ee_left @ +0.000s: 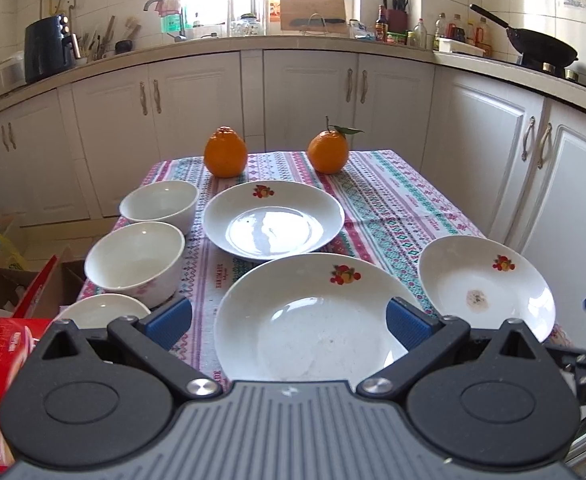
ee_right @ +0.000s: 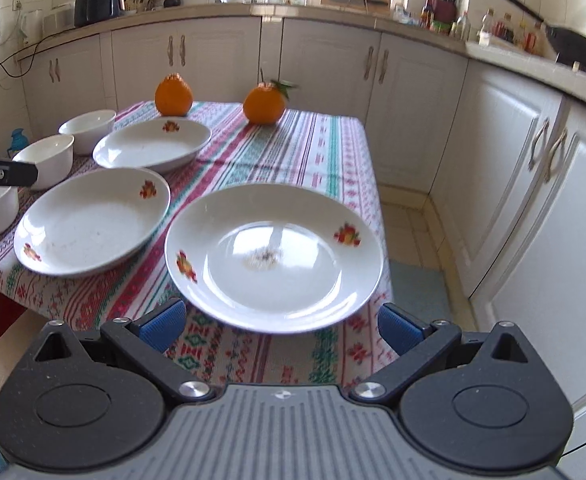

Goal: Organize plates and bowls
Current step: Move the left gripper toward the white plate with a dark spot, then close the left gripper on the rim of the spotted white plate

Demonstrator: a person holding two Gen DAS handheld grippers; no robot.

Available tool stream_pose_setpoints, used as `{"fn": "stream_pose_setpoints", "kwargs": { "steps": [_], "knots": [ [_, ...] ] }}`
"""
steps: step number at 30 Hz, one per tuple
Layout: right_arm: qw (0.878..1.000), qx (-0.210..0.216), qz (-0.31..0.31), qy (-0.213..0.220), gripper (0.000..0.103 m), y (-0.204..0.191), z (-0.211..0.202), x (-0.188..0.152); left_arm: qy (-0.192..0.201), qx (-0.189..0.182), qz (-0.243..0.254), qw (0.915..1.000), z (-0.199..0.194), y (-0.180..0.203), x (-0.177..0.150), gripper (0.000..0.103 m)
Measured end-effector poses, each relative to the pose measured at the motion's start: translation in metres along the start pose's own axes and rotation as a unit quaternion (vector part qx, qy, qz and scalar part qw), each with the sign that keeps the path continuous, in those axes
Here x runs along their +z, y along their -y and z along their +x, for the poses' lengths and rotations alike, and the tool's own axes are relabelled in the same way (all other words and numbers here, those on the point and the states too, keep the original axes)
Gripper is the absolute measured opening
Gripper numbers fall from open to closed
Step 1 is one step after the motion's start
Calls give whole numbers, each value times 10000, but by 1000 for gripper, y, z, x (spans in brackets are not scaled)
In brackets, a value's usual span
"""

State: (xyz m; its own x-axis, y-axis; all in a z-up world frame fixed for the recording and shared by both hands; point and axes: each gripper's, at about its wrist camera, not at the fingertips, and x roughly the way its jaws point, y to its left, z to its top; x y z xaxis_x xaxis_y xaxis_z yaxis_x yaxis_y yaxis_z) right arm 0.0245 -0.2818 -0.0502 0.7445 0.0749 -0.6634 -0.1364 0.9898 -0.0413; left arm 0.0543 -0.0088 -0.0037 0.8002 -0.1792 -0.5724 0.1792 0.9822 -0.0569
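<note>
- While its blue pads are held wide apart, the left gripper (ee_left: 289,322) is poised low over the near edge of the table, with nothing pinched; the nearest plate (ee_left: 305,316) is seen lying between the pads.
- The right gripper (ee_right: 279,326) is likewise spread and empty, and a plate with a brownish smear at its centre (ee_right: 273,256) is seen just ahead of it (near the table's right edge).
- A third plate (ee_left: 273,220) is set farther back, touching none of the others.
- Two bowls (ee_left: 159,202) (ee_left: 135,264) are lined along the left side, and the rim of a third bowl (ee_left: 101,312) is seen beside the left pad.
- Two oranges (ee_left: 225,152) (ee_left: 328,151) are stood at the far end of the striped tablecloth (ee_left: 381,208), well apart from the crockery.
- Kitchen cabinets (ee_left: 197,120) are seen behind.
</note>
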Motion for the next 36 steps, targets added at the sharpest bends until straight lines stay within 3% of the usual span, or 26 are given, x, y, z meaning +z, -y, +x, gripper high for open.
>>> {"fn": "stream_pose_setpoints", "kwargs": {
  "steps": [13, 18, 25, 31, 36],
  "knots": [
    [9979, 348, 27, -541, 103, 11, 52, -13, -285, -91, 261, 9992, 32, 8, 11, 102],
    [9974, 565, -77, -442, 103, 17, 59, -9, -387, -235, 430, 9981, 47, 17, 18, 102],
    [9956, 879, -314, -116, 103, 25, 61, -15, -605, -771, 537, 9937, 70, 36, 33, 102],
    [9939, 1011, -384, 211, 103, 32, 59, -24, -1107, -1234, 730, 9835, 92, 62, 45, 102],
    [9921, 1129, -490, 240, 103, 37, 61, -23, -1203, -1350, 1347, 9742, 107, 90, 49, 102]
  ]
}}
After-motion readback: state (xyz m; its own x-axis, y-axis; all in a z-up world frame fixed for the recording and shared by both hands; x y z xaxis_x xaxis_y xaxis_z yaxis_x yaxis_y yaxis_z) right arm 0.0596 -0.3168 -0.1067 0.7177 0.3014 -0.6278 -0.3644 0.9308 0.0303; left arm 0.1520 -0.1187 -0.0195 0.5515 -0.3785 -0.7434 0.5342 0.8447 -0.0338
